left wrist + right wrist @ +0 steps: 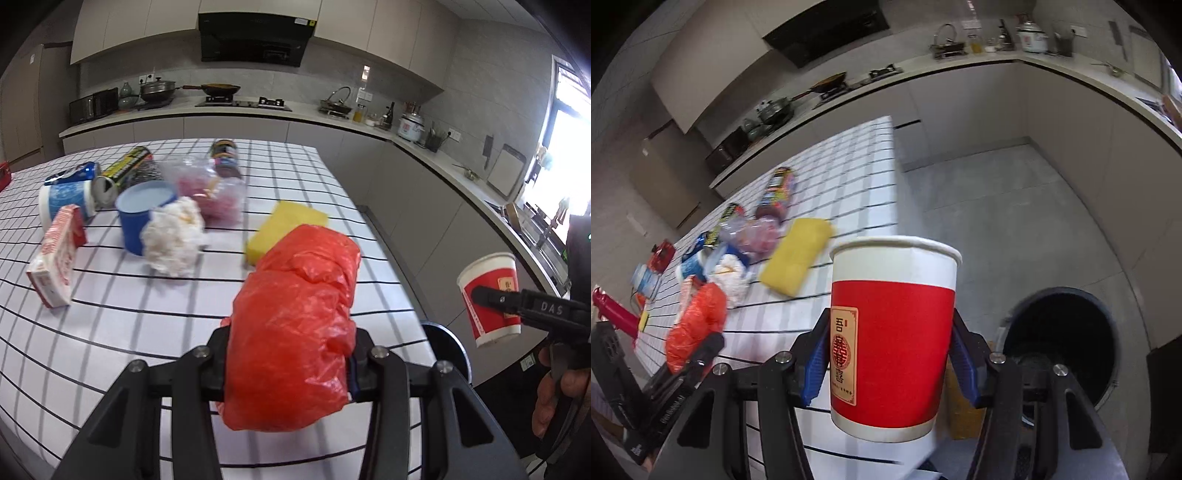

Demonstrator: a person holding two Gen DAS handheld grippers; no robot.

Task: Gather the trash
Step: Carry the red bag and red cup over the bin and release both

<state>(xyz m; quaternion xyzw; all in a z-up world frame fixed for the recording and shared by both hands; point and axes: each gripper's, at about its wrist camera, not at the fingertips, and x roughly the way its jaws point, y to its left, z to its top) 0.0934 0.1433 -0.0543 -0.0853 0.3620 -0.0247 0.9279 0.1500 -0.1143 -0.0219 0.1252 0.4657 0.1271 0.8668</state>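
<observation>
Jaws grip red bag [291,332] and paper cup [892,339]; cup past table edge [894,177], above bare floor [1015,221].

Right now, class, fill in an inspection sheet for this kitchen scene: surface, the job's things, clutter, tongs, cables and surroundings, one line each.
Surface: table in a white cloth with a black grid.
Job's things: red bag in the left tongs; paper cup in the right tongs; dark bin on the floor beside the table.
Clutter: yellow sponge, crumpled tissue, blue cup, red-and-white carton, clear bag, cans and a jar lying down.
Tongs: both shut on their loads, held off the table.
Cables: nothing seen.
Surroundings: counter with stove, pans, rice cooker; bright window on the right.
</observation>
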